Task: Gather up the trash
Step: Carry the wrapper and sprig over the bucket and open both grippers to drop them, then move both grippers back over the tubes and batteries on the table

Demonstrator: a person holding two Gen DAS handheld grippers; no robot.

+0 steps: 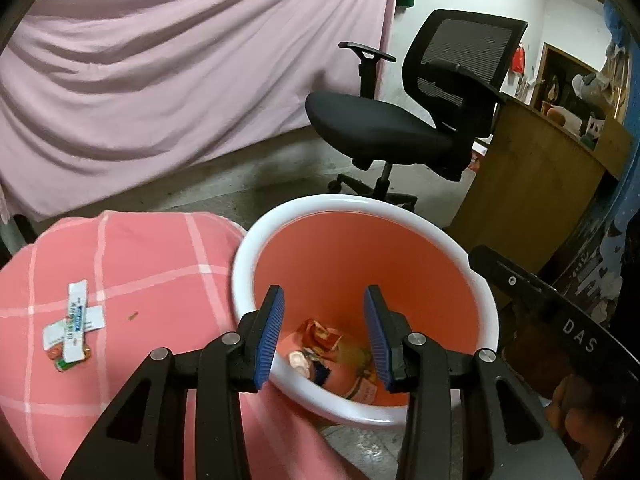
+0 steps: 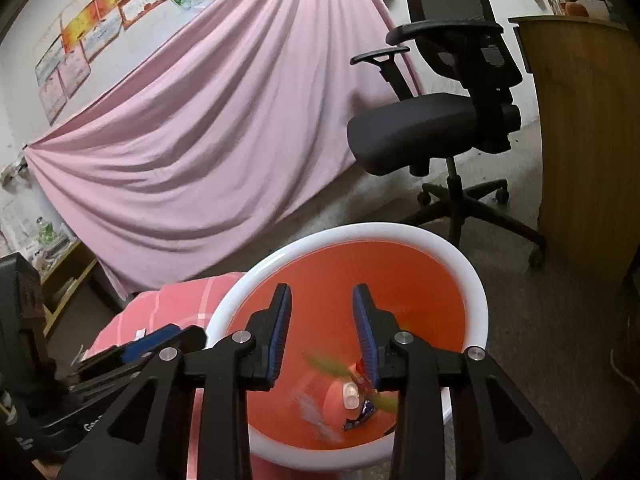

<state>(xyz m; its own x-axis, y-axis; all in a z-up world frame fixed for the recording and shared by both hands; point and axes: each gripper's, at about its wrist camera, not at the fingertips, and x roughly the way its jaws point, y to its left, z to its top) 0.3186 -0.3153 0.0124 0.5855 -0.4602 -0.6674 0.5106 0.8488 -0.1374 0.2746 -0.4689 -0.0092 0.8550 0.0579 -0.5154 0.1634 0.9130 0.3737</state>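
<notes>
Over bin (image 1: 245, 254): left gripper (image 1: 324, 338), right gripper (image 2: 322, 334) hovering part-open, gripping nothing. Wrappers (image 1: 320, 340) lying at bin bottom; more wrappers (image 1: 72, 330) sitting on pink cloth (image 1: 140, 280).

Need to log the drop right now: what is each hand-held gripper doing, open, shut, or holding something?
Left hand-held gripper: open, holding nothing, above the bin.
Right hand-held gripper: open, holding nothing; blurred wrappers below it in the bin.

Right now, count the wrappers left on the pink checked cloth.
3, perhaps more: two white sachets lie crossed on the pink checked cloth, left of the bin; a small green-and-orange wrapper peeks out beneath them. Others may be hidden underneath.
</notes>
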